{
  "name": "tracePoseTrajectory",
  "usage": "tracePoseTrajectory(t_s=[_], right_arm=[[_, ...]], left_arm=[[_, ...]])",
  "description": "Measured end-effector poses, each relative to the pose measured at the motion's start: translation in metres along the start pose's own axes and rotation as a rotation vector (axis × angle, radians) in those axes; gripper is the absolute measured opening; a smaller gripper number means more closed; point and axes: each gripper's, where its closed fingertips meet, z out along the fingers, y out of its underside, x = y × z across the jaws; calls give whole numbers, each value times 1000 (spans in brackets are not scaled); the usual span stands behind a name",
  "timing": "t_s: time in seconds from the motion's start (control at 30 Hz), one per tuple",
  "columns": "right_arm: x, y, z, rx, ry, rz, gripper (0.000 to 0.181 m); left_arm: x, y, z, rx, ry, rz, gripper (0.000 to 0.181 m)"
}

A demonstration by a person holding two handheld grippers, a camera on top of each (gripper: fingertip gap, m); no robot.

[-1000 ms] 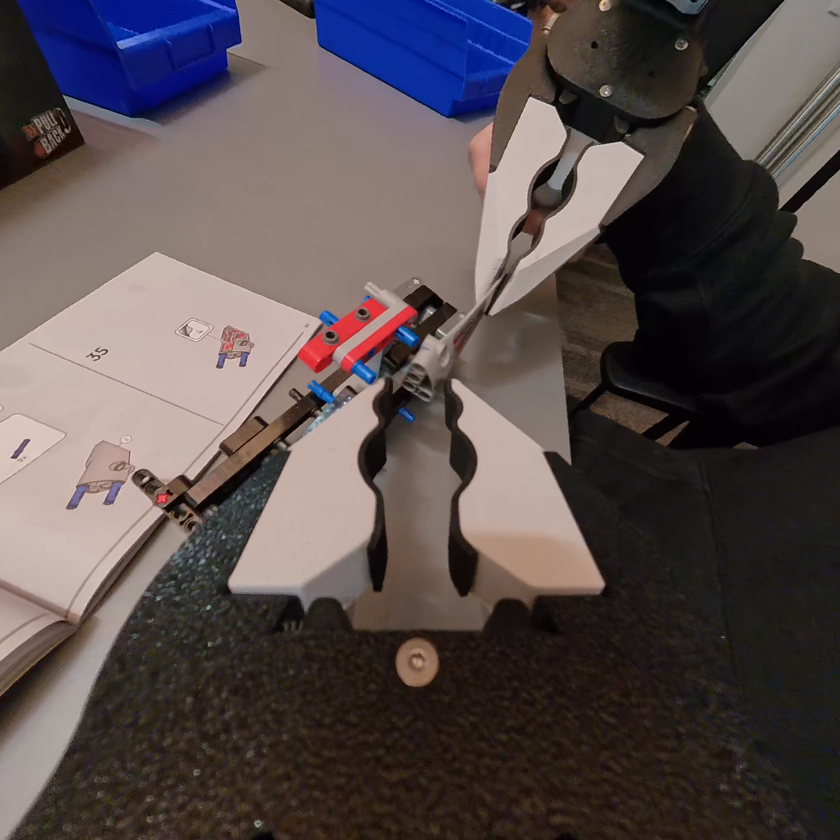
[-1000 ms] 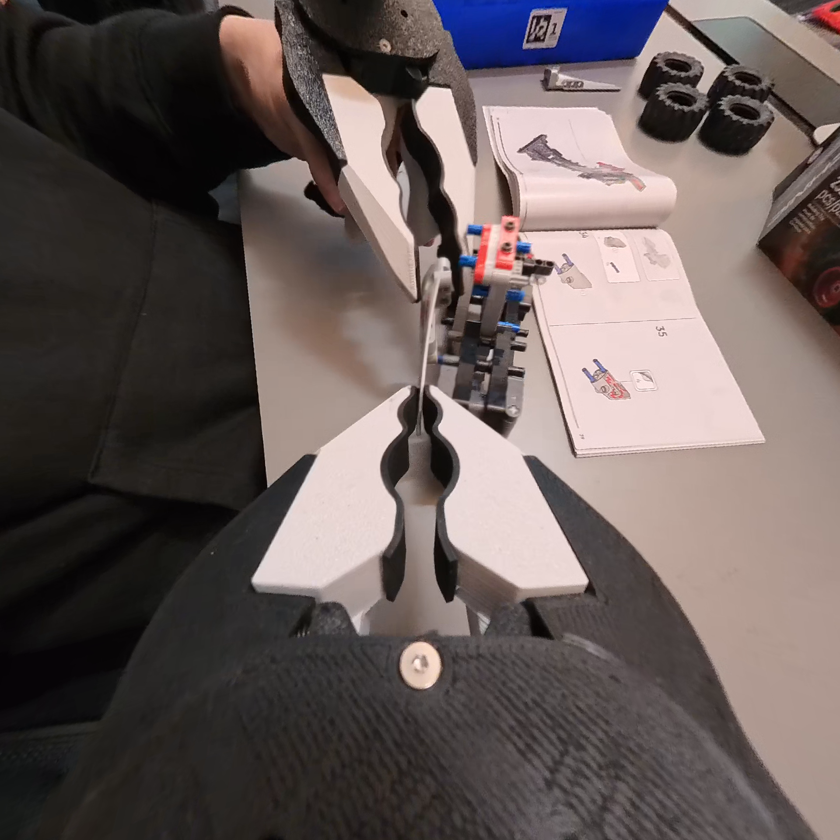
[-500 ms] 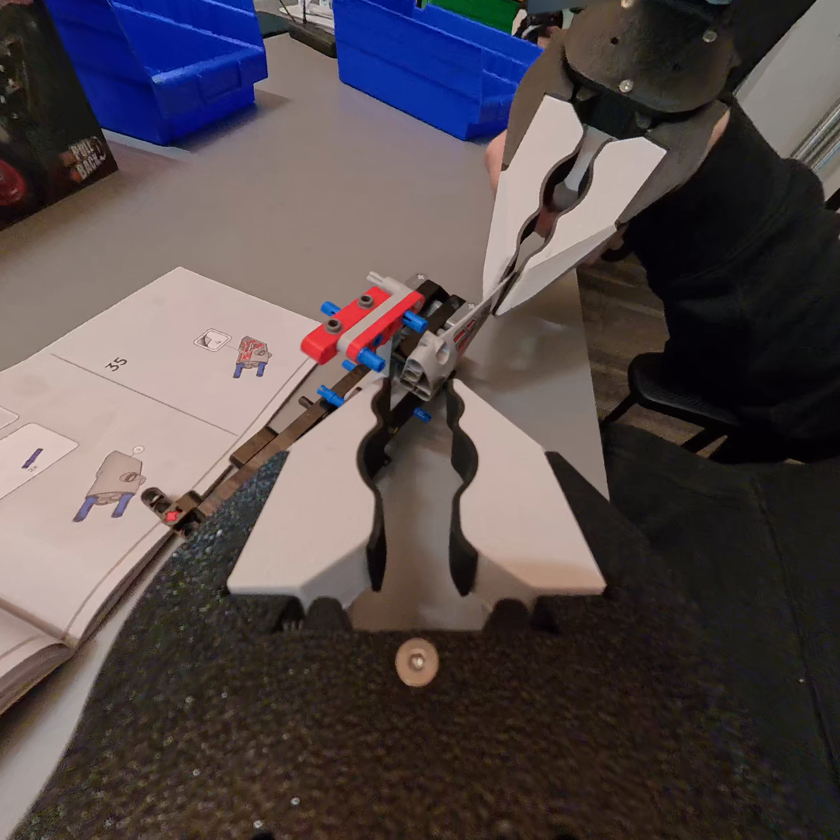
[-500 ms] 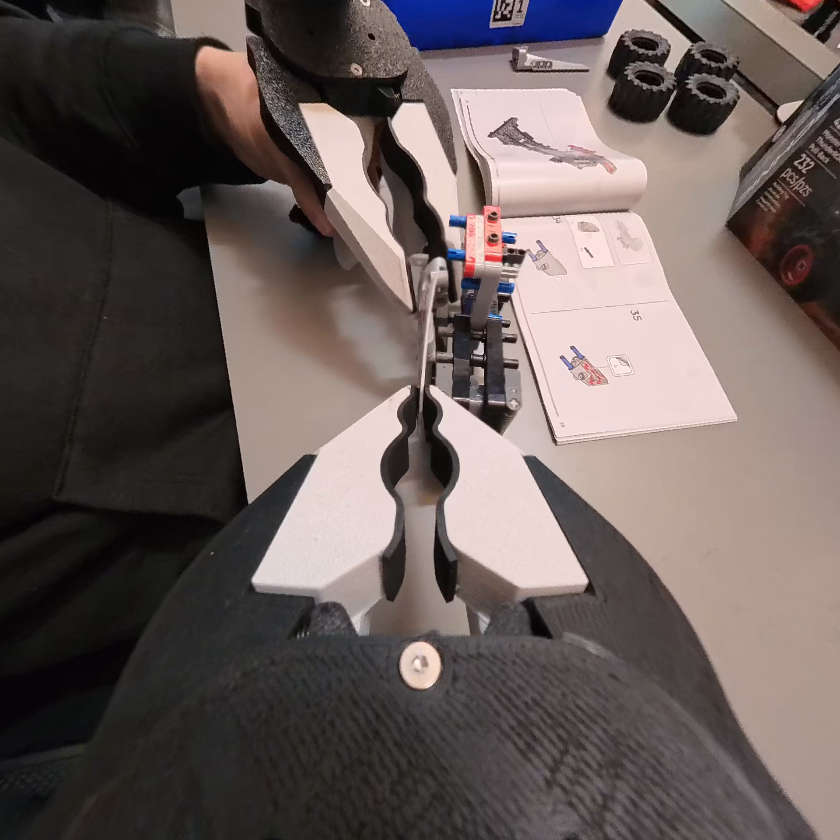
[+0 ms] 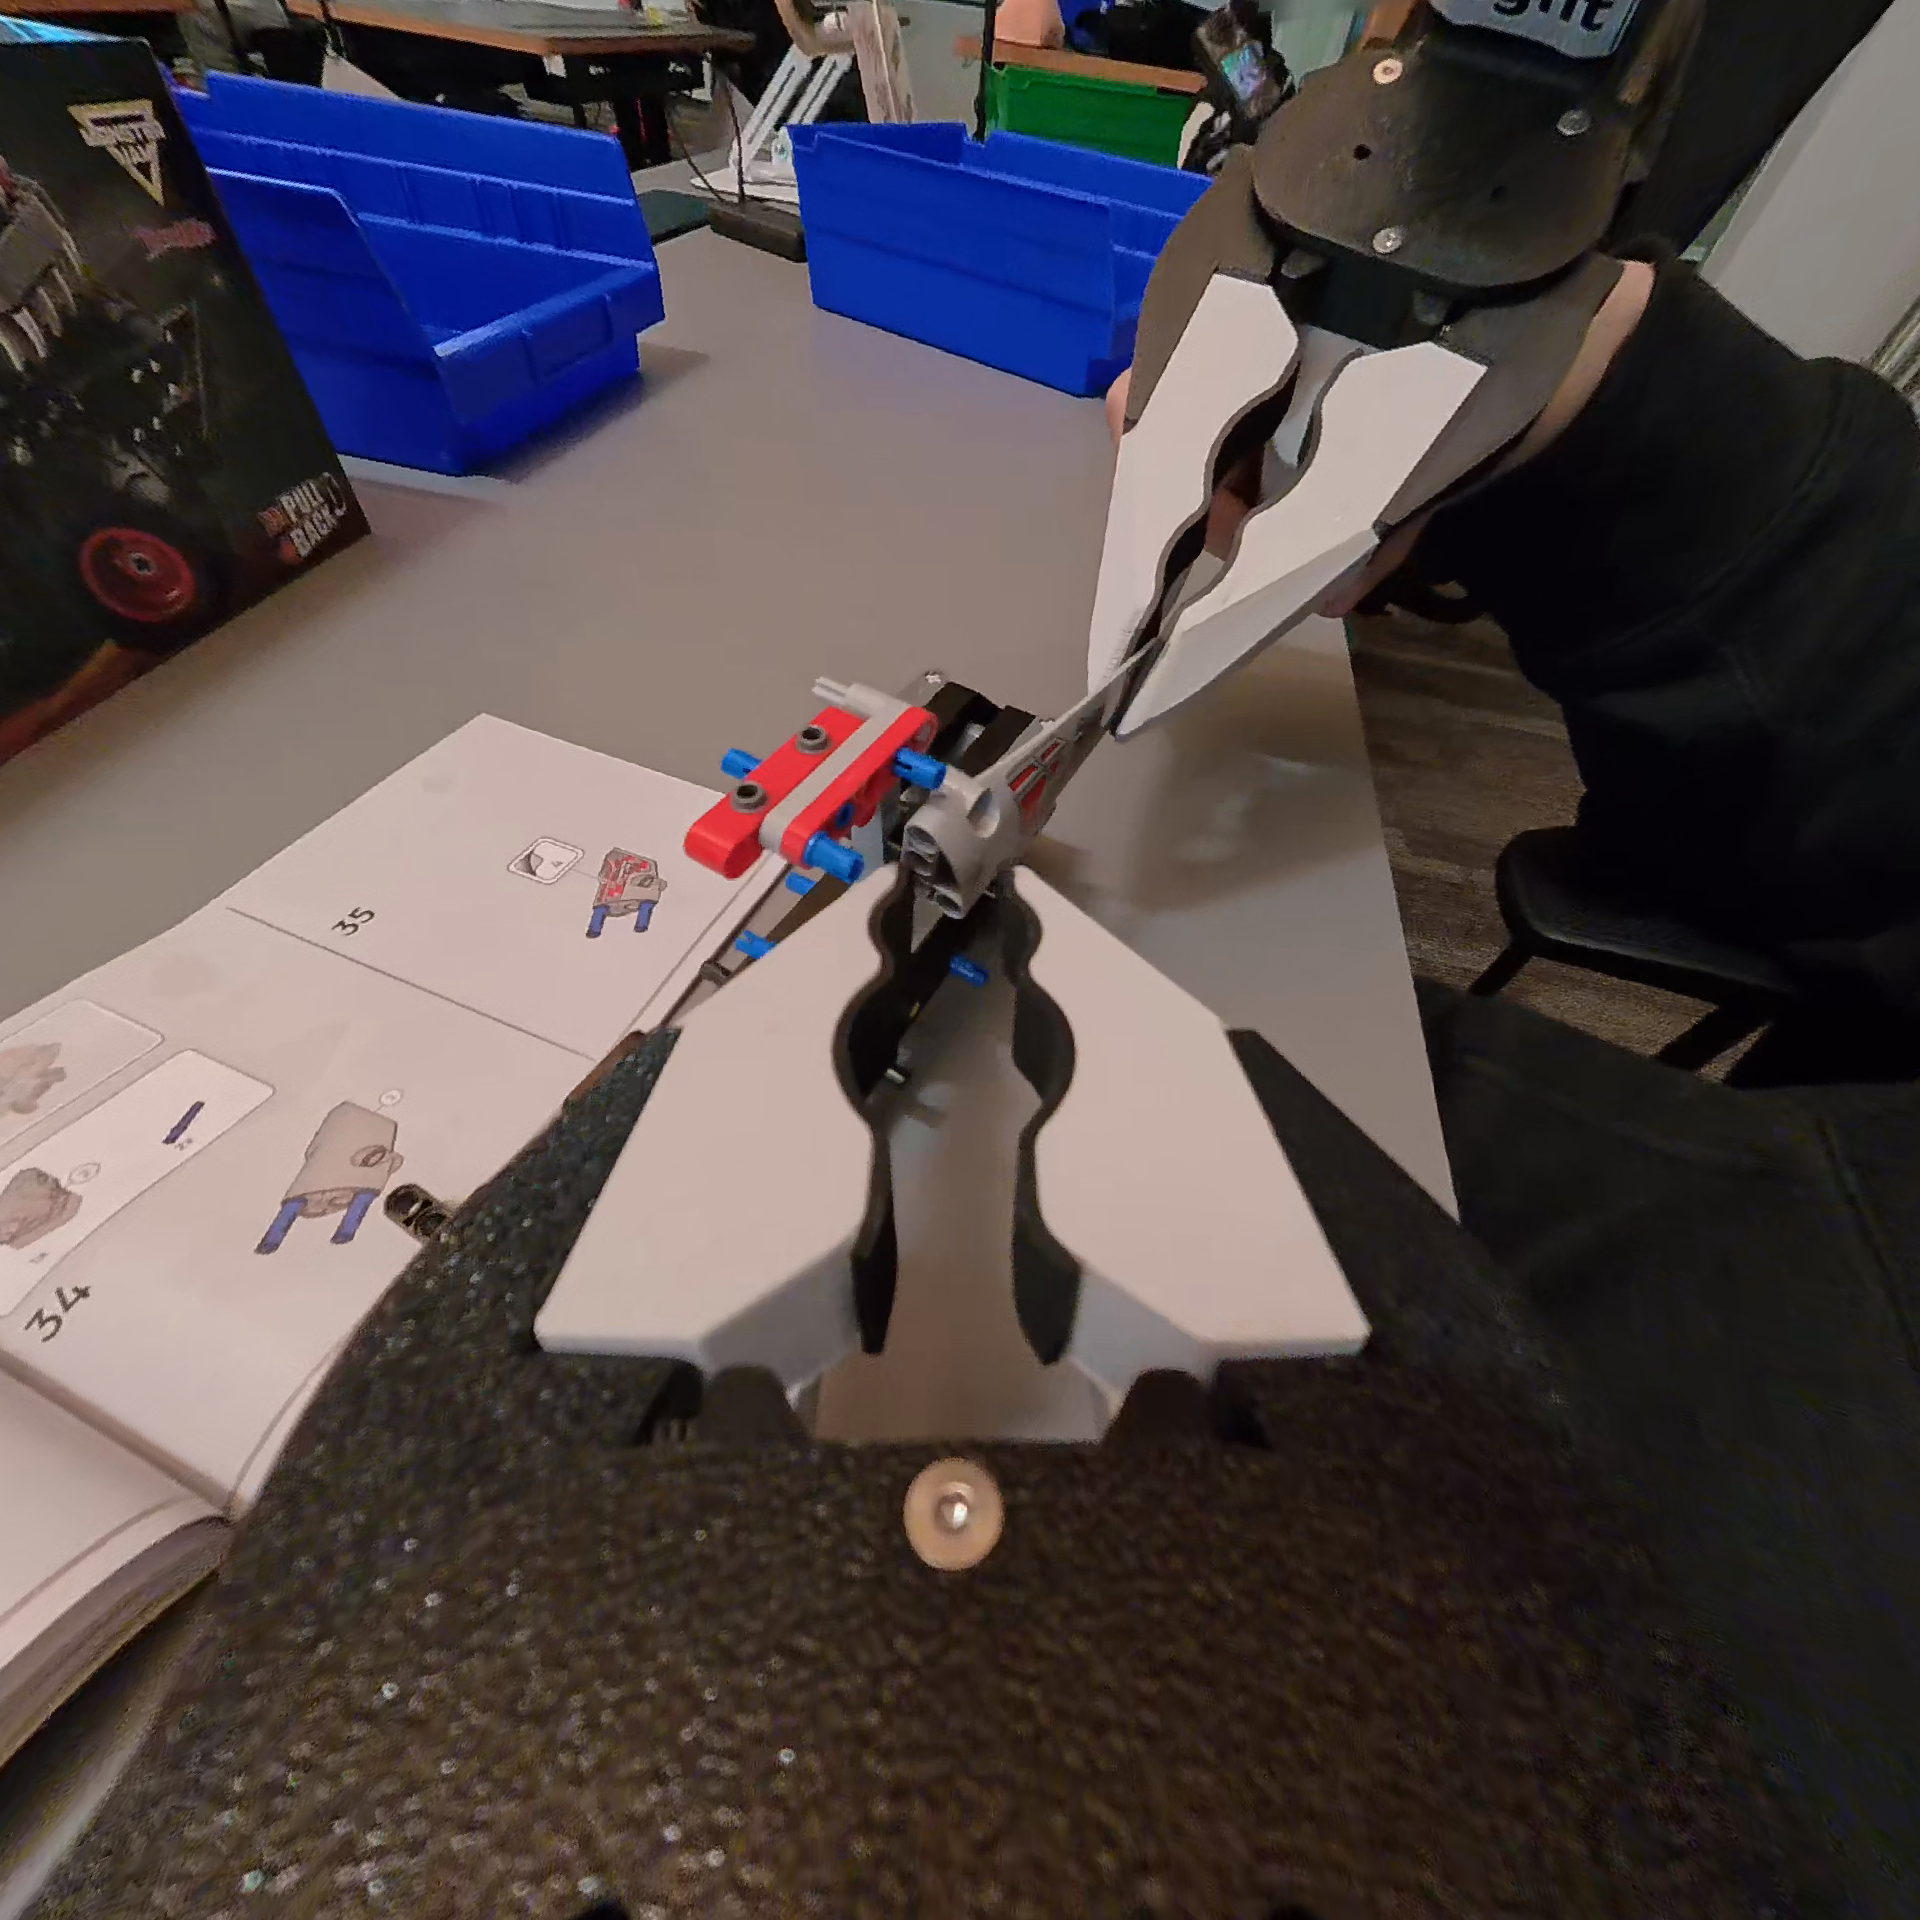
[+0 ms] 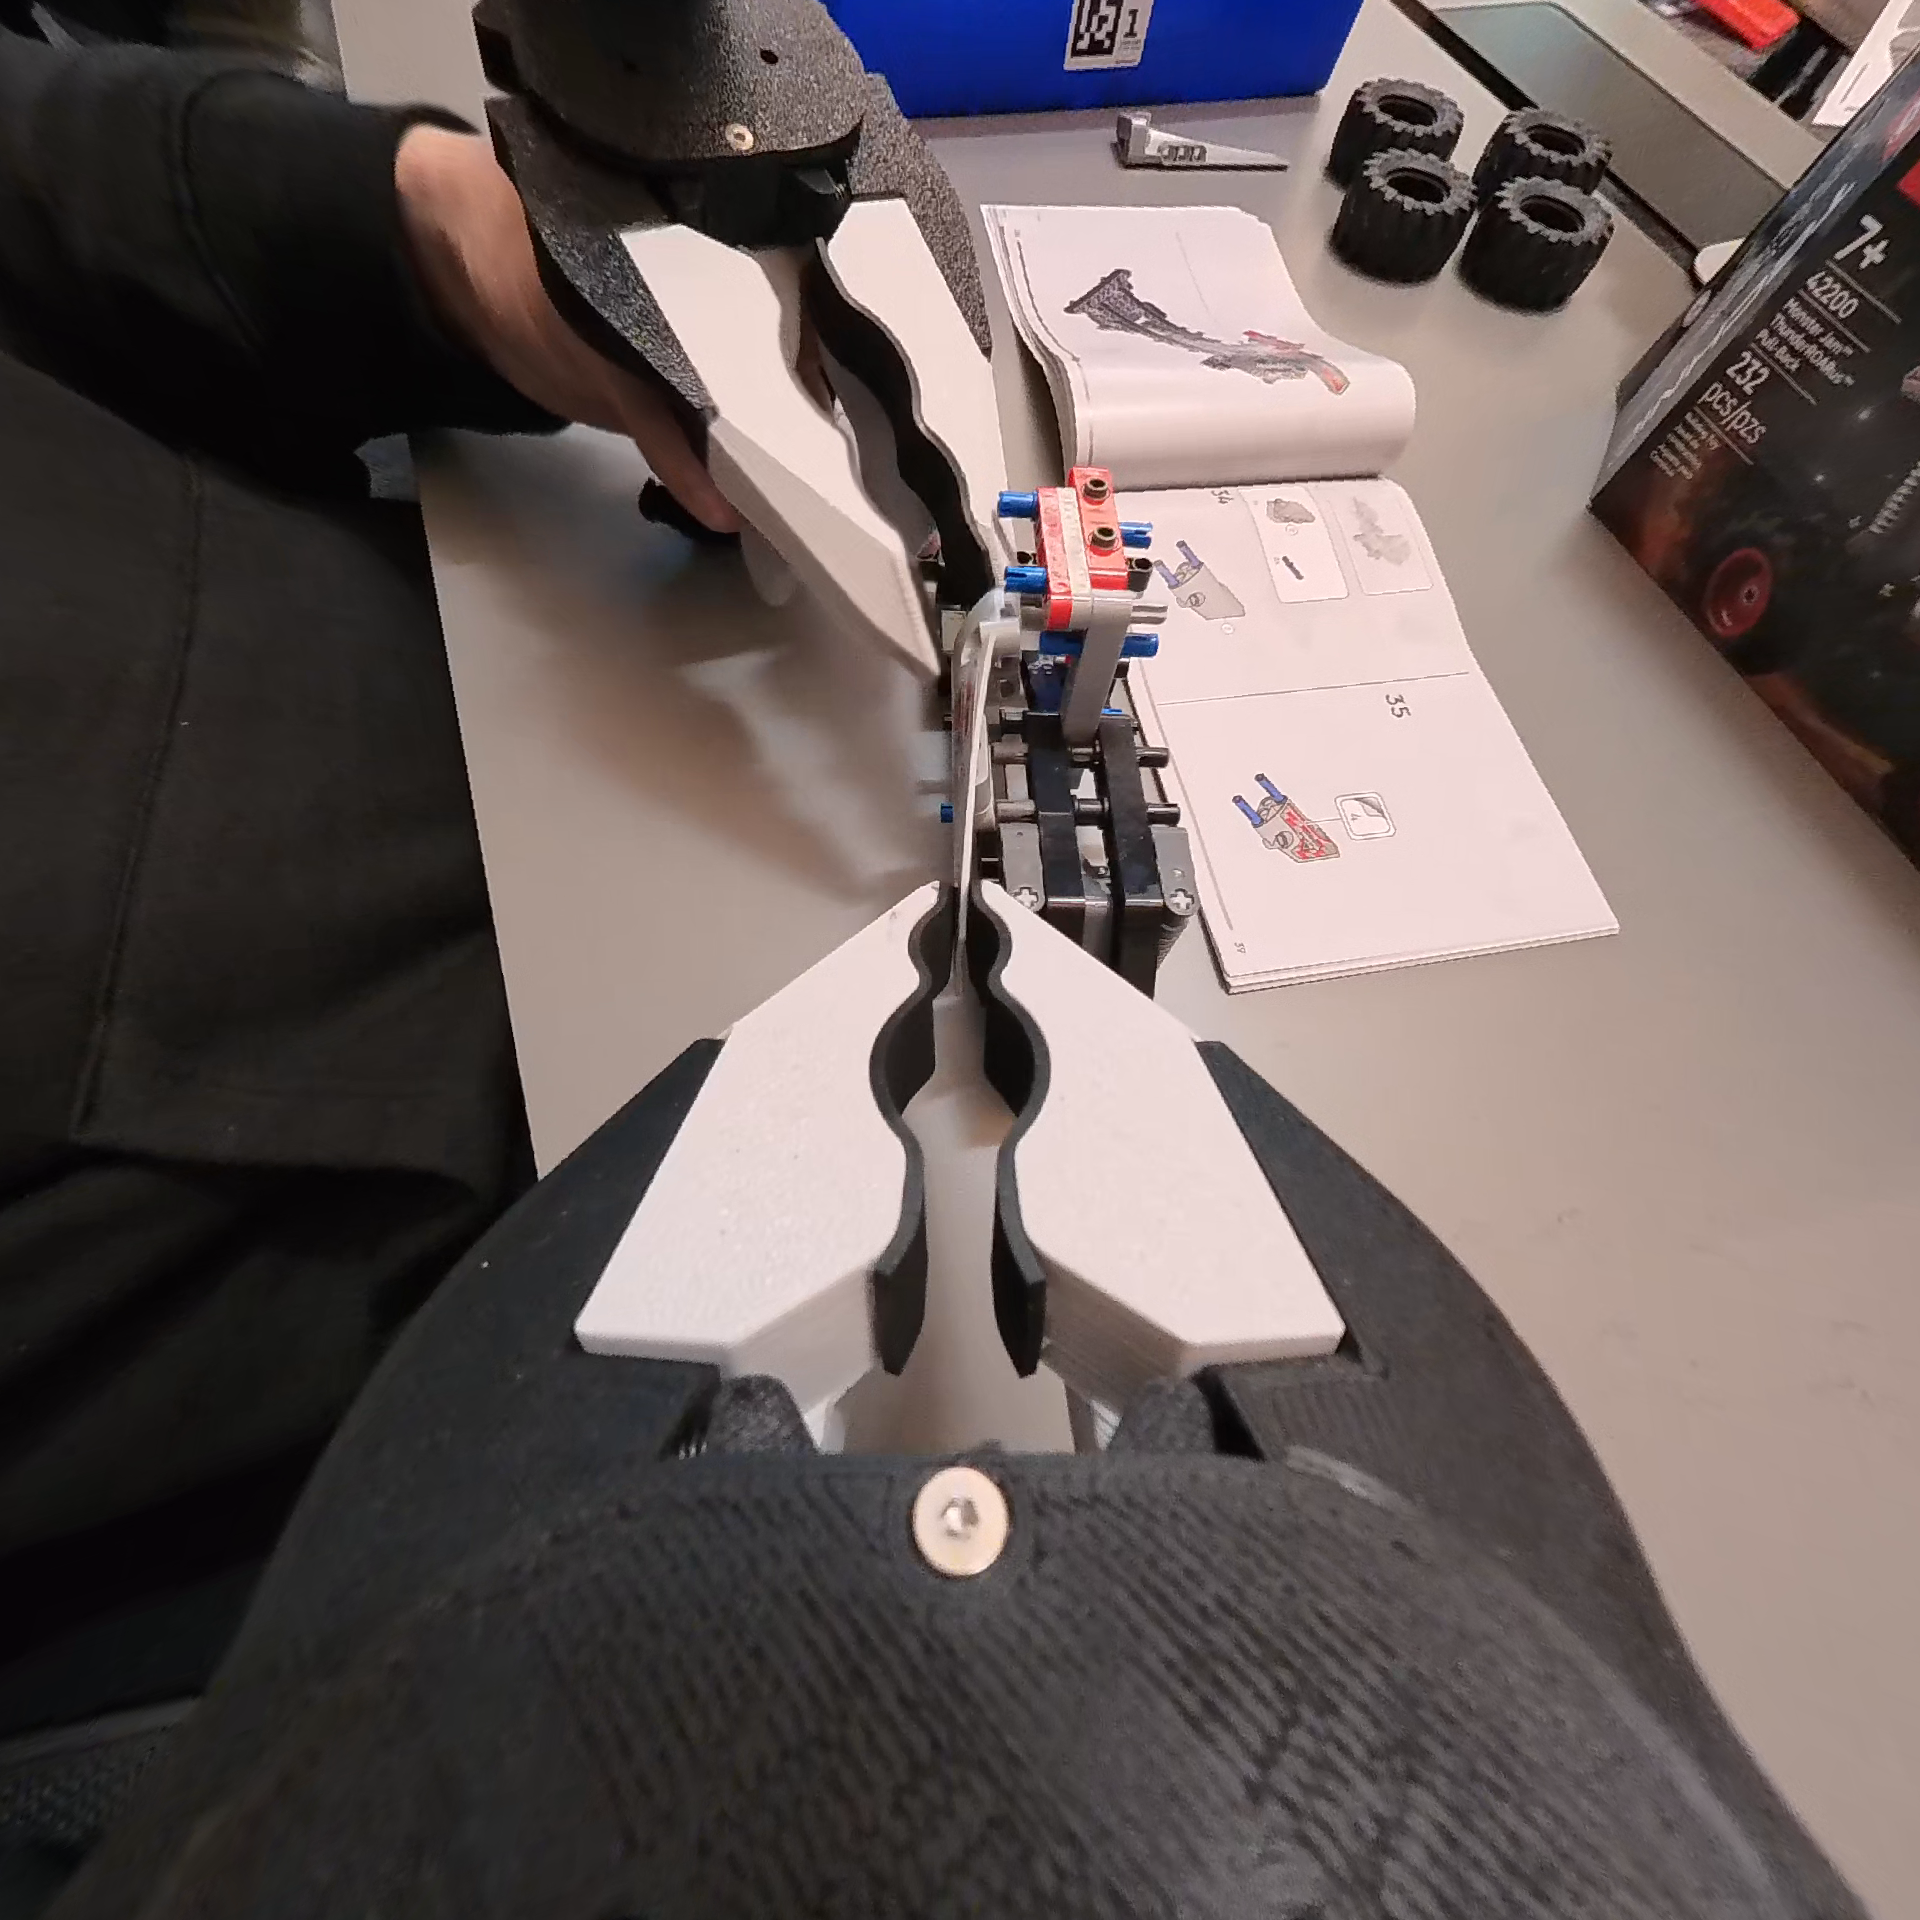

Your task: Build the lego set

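Left wrist view: our left gripper (image 5: 951, 914), jaws parted, straddles the chassis (image 5: 831, 800) on the table (image 5: 623, 540). Right wrist view: our right gripper (image 6: 964, 909) pinches the grey panel (image 6: 971, 727) — frame built, four tyres (image 6: 1470, 192) unmounted, much left.

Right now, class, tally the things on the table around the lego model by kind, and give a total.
Black tyres: 4
Blue bins: 2
Instruction booklet: 1
Set box: 1
Grey wedge piece: 1
Total: 9
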Motion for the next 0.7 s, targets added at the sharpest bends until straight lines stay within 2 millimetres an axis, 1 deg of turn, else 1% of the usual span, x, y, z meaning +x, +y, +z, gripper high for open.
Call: tracePoseTrajectory(t_s=[0.03,0.3,0.33,0.4,0.43,0.5,0.53,0.6,0.63,0.7], right_arm=[[0,0,0,3,1,0,0],[2,2,-2,5,5,1,0],[3,3,-3,3,6,0,0],[4,5,-4,-2,9,-18,0],[4,7,-5,-1,6,-35,0],[4,11,-6,-1,-7,-54,0],[4,13,-7,6,-16,-53,0],[4,12,-11,45,-32,-52,0],[5,12,-15,70,-42,-37,0],[6,10,-26,120,-58,-8,0]], left_arm=[[-1,-1,0,3,-6,5,10],[1,-2,2,6,-19,17,9],[2,-2,3,6,-17,3,11],[9,-2,6,1,-6,-7,26],[10,0,7,-10,-20,16,28],[9,8,8,-69,-81,132,27],[5,12,8,-104,-128,203,27],[-2,14,4,-123,-215,306,26],[-4,14,2,-123,-238,321,26],[-5,17,2,-135,-221,276,26]])
